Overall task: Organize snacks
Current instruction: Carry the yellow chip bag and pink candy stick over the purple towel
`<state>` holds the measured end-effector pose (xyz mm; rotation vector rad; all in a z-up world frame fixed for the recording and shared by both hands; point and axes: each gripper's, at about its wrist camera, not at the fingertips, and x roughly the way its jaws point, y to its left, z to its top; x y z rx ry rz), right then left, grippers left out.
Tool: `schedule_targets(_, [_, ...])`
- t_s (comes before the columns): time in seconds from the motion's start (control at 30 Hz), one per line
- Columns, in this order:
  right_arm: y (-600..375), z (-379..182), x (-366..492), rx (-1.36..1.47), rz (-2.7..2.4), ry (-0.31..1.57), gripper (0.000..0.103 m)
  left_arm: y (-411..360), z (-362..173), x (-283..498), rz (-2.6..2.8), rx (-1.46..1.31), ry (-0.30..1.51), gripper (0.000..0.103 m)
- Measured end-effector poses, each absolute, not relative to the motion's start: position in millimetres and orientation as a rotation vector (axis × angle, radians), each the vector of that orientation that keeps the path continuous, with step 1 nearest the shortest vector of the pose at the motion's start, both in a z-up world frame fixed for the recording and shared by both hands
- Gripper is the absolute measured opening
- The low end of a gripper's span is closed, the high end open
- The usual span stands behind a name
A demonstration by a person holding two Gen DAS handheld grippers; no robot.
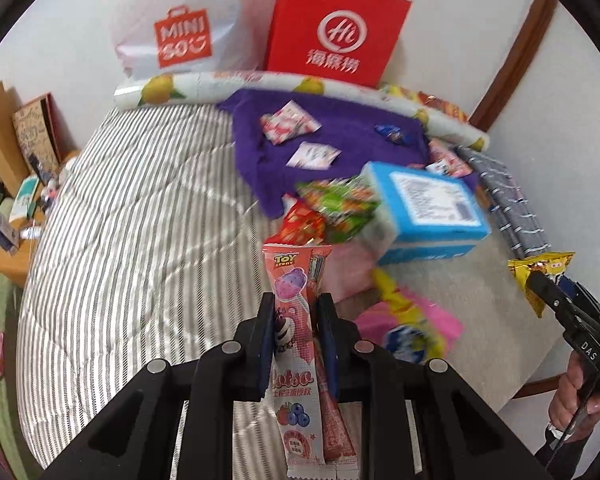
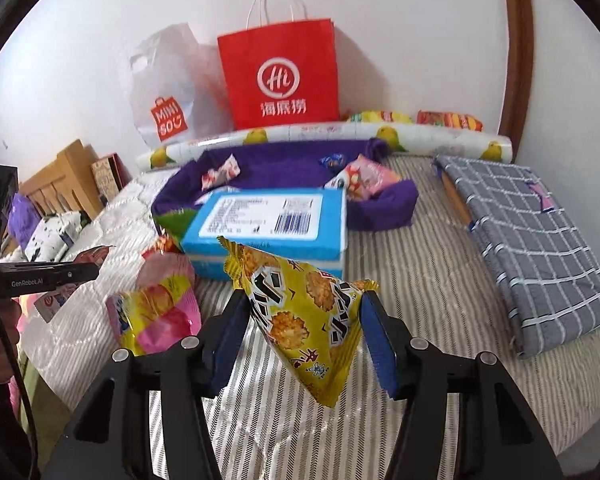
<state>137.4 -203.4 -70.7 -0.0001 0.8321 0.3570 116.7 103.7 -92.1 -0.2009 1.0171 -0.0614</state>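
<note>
The left gripper is clamped nearly closed on two pink stick packs, held side by side above the striped bed. Their long axis runs along the gripper's fingers, the "Toy Story" end pointing away from the camera, the other end hanging back below the pads.

The right gripper stands partly open, its jaws set around a yellow cracker bag. Both blue pads press the bag's sides, so it is gripped and hangs clear of the bed. The bag is roughly triangular, its sealed top edge toward the far wall and its lowest corner pointing down toward the camera. The left wrist view shows the same yellow bag at the right edge, in that gripper's tip, with a hand on the handle below.

Left to right on the bed in the right wrist view: one pink-and-yellow pack, one blue box lying flat with its label up, and one grey checked cloth. Behind the box lies a purple cloth carrying several small packets; the left wrist view shows three on its open part, two pink-white and one dark blue. At the wall stand one white bag and one red bag, behind a lemon-print roll.
</note>
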Motion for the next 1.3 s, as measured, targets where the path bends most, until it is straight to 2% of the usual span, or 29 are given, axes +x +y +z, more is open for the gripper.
schedule_targets(0.5, [-218.3, -28.0, 162.0, 0.028, 0.334, 0.790, 0.056, 65.9, -49.7, 142.1, -0.145, -0.181, 0.968, 0.020])
schedule_targets(1.3, [-202.4, -7.0, 214.1, 0.019, 0.354, 0.766, 0.056, 55.1, -36.6, 201.9, -0.185, -0.197, 0.948, 0.020])
